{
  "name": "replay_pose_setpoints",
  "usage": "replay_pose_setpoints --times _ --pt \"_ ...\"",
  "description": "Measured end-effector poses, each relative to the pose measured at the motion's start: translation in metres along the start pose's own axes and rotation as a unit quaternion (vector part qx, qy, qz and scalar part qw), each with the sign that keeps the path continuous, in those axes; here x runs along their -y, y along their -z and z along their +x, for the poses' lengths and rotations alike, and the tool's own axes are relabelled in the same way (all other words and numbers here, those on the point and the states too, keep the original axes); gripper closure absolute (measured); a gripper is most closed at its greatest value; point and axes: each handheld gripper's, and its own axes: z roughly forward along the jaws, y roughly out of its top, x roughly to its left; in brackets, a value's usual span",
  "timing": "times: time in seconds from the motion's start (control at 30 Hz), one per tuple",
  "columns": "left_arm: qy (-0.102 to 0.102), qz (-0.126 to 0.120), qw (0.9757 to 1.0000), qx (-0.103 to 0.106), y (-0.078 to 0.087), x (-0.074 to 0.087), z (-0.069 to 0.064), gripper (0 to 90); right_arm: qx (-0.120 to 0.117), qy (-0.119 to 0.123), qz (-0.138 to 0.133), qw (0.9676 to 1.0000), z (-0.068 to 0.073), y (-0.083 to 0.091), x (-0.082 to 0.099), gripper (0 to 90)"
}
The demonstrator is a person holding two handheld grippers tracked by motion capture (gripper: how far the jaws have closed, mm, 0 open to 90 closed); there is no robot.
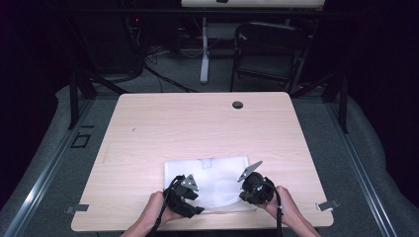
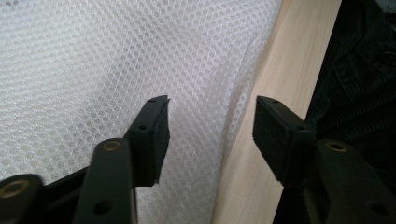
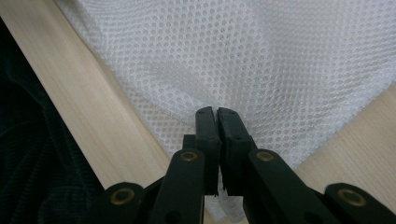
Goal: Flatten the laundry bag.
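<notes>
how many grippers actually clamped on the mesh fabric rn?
1. The right gripper is shut on the white mesh fabric at its near right corner. The left gripper stands open over the near left edge.

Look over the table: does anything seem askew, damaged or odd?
Only slightly: the white mesh cloth puckers into folds at its near corner where the right gripper pinches it. The left gripper stands open over its edge. No damage shows.

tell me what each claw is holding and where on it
The right claw is shut on the mesh cloth at its near corner. The left claw stands open over the cloth's near edge, gripping nothing.
</notes>
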Motion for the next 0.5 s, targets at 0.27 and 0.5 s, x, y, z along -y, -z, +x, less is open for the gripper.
replay_pose_setpoints --times 0.27,0.5 --pt "-0.005 -0.006 0.9999 -0.012 -0.005 -0.01 -0.005 36.5 -0.006 -0.008 -0.025 0.9996 -0.004 0.012 -0.001 88.4" --pt "-0.029 0.008 0.9987 -0.04 -0.012 -0.017 -0.011 40.2 -0.013 -0.016 -0.045 0.9988 -0.005 0.019 -0.003 88.6"
